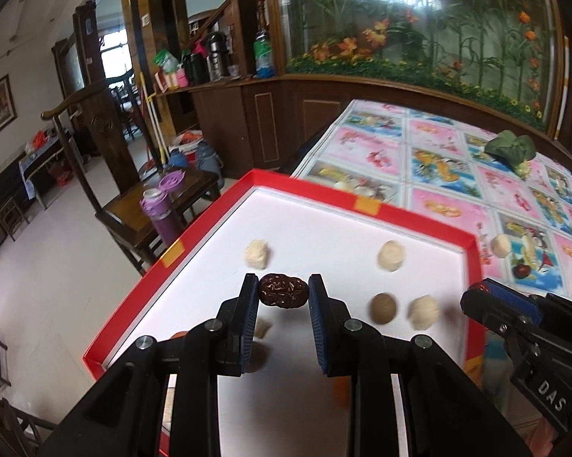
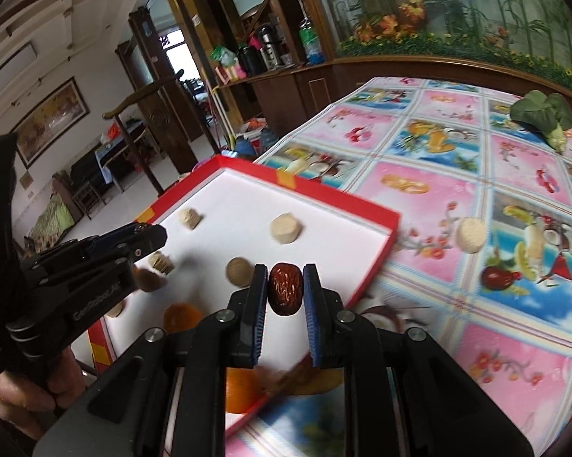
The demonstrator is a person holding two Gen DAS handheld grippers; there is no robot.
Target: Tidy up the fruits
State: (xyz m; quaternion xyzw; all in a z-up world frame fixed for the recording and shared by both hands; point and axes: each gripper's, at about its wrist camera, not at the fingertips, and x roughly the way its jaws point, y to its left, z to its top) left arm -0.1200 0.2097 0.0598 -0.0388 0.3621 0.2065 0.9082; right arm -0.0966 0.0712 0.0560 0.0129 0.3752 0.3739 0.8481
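Two dried dates are being carried over the red-rimmed tray [image 1: 472,262] at once. The left tongs [image 1: 284,291] are clenched on a dark wrinkled date [image 1: 284,296], held crosswise above the tray's white floor; the right tongs [image 2: 285,285] are clenched on a second date [image 2: 284,288], held upright near the tray's right edge. The placing step is judged to be in hand: each date is being brought to a free spot, and the next move calls for lowering and letting go without the fruit rolling.

The floor is already being shared by pale round pieces [image 1: 390,255], a brown nut-like ball [image 1: 383,307] and an orange fruit [image 2: 181,317], so room is being narrowed. One pale piece [image 2: 471,235] is lying outside on the patterned surface [image 2: 476,175], seemingly yet to be gathered. A leafy vegetable [image 2: 543,114] is lying well apart at the far end. The two tools are being held close together, so a clash is judged possible.
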